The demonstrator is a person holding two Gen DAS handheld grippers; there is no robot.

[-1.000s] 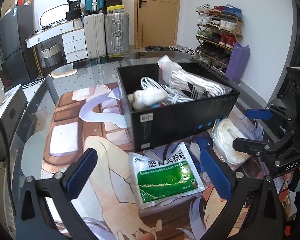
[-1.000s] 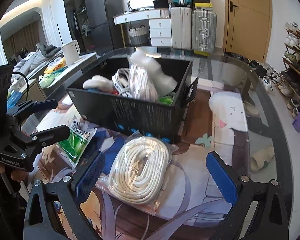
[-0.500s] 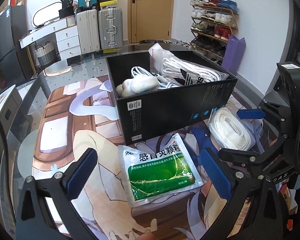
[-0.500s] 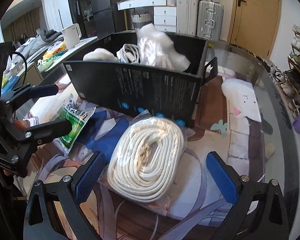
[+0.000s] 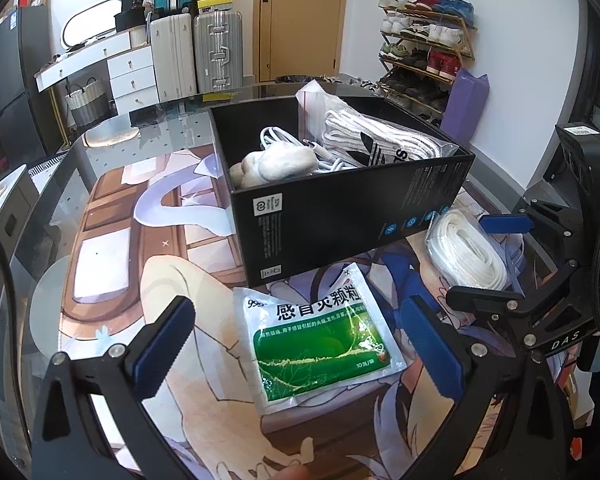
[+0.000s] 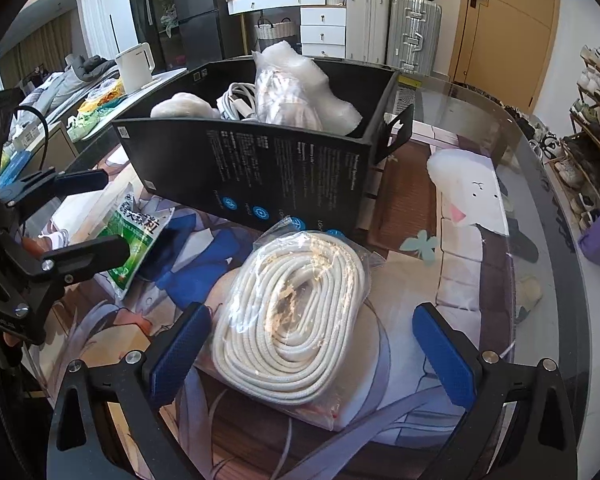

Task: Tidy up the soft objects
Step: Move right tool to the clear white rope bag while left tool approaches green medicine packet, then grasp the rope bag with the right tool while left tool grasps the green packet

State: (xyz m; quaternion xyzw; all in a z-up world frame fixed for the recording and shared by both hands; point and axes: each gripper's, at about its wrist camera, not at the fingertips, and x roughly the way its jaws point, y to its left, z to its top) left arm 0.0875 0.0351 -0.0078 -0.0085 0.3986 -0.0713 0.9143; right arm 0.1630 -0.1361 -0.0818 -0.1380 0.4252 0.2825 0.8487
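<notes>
A black box (image 5: 340, 216) (image 6: 260, 176) stands on the printed table mat, holding bagged white socks (image 5: 372, 140), white cables and a pale soft wad (image 5: 276, 164). In front of it lies a green and white medicine sachet (image 5: 316, 340) (image 6: 136, 232). My left gripper (image 5: 300, 344) hovers open around the sachet without touching it. A bagged coil of white rope (image 6: 292, 312) (image 5: 468, 252) lies beside the box. My right gripper (image 6: 308, 356) is open with the rope between its blue pads (image 6: 176, 352), just above it.
The round glass table's edge (image 6: 540, 208) curves close on the right. A shoe rack (image 5: 424, 60), suitcases (image 5: 204, 52) and a white drawer unit stand behind. A kettle (image 6: 134, 66) sits on a counter to the left.
Both grippers have come lower and nearer to the table. The sachet now sits between the left fingers and the rope bag between the right ones. Both stay open.
</notes>
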